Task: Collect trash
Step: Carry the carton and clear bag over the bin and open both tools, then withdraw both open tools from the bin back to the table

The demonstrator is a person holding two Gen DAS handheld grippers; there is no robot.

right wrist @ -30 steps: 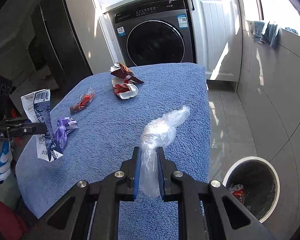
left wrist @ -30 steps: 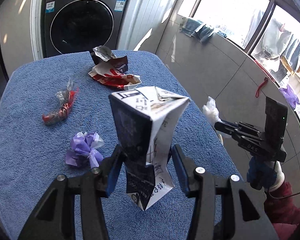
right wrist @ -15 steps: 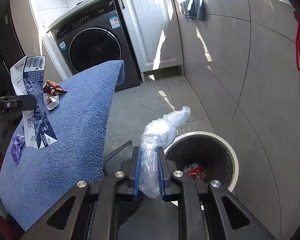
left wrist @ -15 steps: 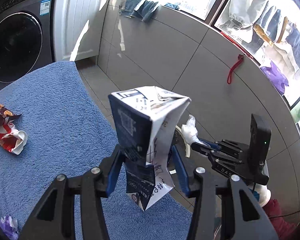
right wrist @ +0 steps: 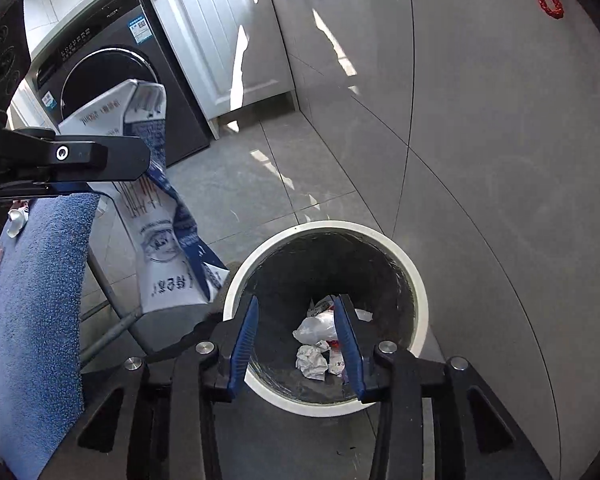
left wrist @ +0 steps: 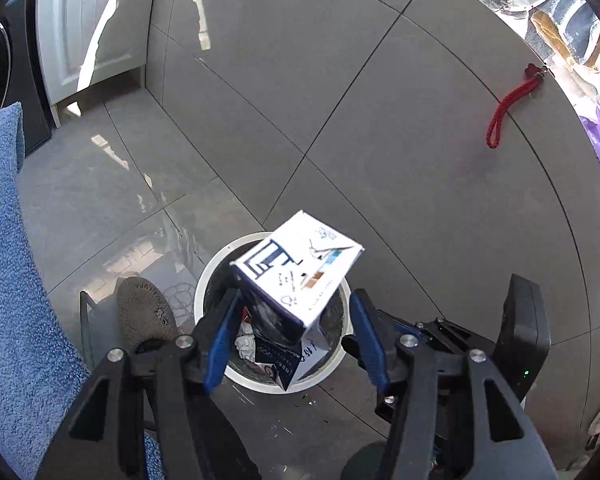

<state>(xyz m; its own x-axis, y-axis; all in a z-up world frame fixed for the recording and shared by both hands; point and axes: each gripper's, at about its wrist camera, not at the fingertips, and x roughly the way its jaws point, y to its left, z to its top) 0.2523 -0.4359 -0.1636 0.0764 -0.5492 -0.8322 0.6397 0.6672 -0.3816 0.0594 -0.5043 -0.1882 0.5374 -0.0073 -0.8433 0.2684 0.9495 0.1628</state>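
Observation:
My left gripper (left wrist: 294,330) is open above the round white-rimmed trash bin (left wrist: 212,280). A crumpled blue-and-white carton (left wrist: 296,276) is loose between its fingers, tilted over the bin. In the right wrist view the carton (right wrist: 160,240) hangs beside the left gripper's finger (right wrist: 96,158), left of the bin (right wrist: 414,276). My right gripper (right wrist: 296,336) is open and empty right over the bin. The clear plastic bag (right wrist: 314,328) lies inside with crumpled paper and wrappers.
The blue towel-covered table (left wrist: 8,280) is at the left, also in the right wrist view (right wrist: 36,300), with its metal legs (right wrist: 108,292). A washing machine (right wrist: 112,76) and white cabinet (right wrist: 220,36) stand behind. A grey slipper (left wrist: 144,314) lies beside the bin. Grey tiled wall on the right.
Both grippers swung from the table to over the bin. My right gripper opened and the plastic bag dropped in. My left gripper opened and the carton tilts free between its fingers.

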